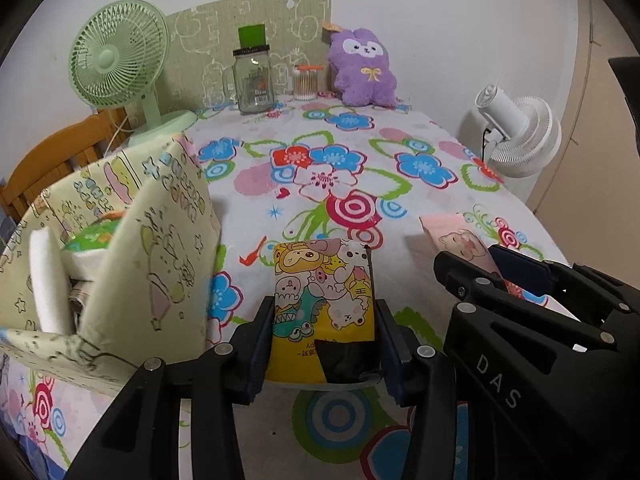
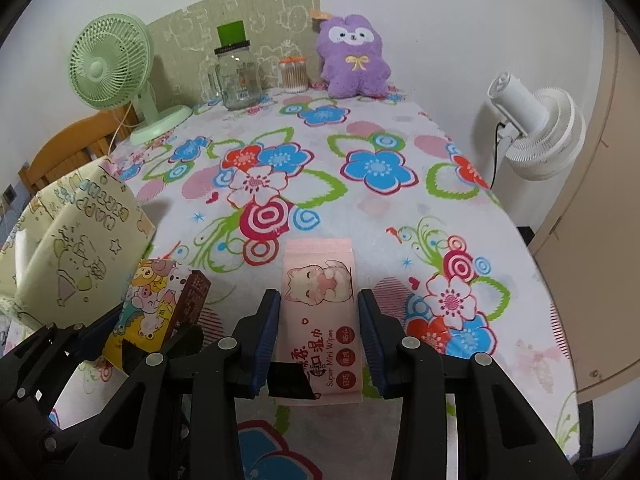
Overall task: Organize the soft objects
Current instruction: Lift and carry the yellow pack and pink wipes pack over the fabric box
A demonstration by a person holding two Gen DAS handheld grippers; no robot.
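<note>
The left gripper [image 1: 325, 316] pinches a yellow cartoon tissue pack [image 1: 322, 304] between its blue pads, the pack's long axis running straight ahead along the fingers and its far end jutting out past the tips. The right gripper [image 2: 318, 336] brackets a pink wipes pack [image 2: 320, 304], also lying lengthwise between the fingers; the left pad meets its edge, but a thin gap shows on the right, so I cannot tell whether that grip is closed. The cream paper bag [image 1: 132, 248] stands open just to the left of the left claw, already holding a white foam piece [image 1: 44, 276] and a green item. That bag lies nearer the left hand, so the yellow pack likely goes in first, swinging left and up over the rim; the pink pack has farther to cross over the floral tablecloth [image 2: 360, 200].
</note>
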